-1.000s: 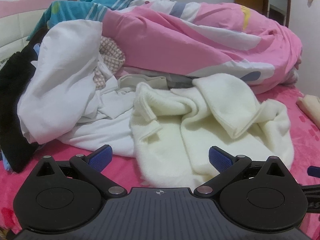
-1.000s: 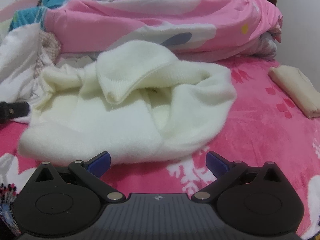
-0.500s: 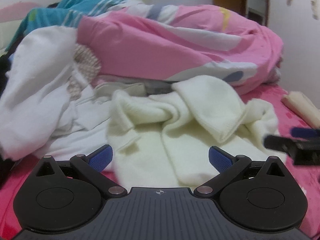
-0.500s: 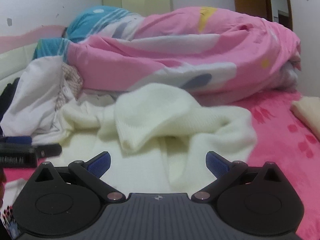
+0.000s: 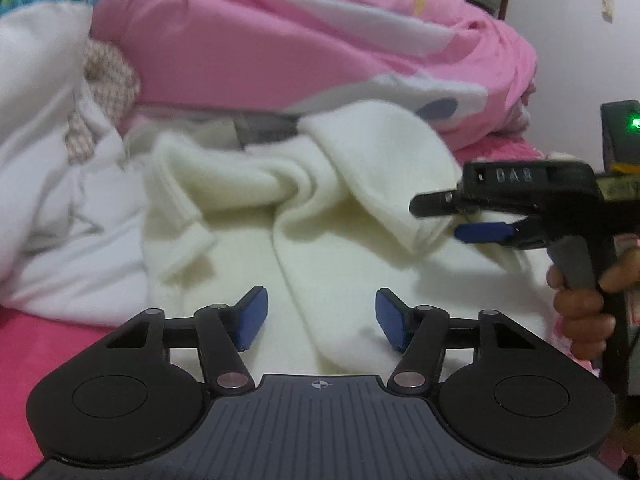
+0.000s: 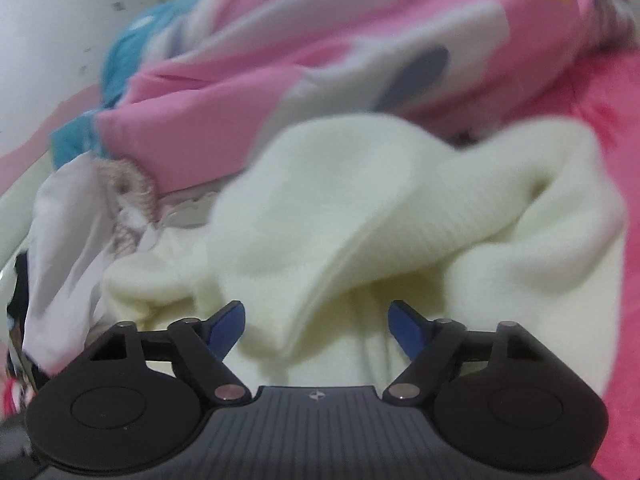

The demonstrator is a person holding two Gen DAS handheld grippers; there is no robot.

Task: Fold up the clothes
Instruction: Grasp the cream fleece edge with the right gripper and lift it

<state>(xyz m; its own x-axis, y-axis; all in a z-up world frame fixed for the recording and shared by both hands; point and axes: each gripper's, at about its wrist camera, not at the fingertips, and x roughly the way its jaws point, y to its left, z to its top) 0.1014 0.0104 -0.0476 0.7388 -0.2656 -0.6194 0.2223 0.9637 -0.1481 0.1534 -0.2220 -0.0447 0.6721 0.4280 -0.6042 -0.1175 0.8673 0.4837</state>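
A bed covered in a hot-pink sheet (image 5: 44, 344) carries a rumpled cream knit garment (image 5: 328, 240) in the near middle, crumpled white clothing (image 5: 52, 184) to its left, and a pink patterned duvet (image 5: 280, 48) heaped along the far side.

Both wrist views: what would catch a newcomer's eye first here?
The crumpled cream sweater fills the middle of both views, on the pink bedspread. Behind it a pink quilt is heaped. The right hand-held gripper reaches in from the right toward a sweater fold, jaws open.
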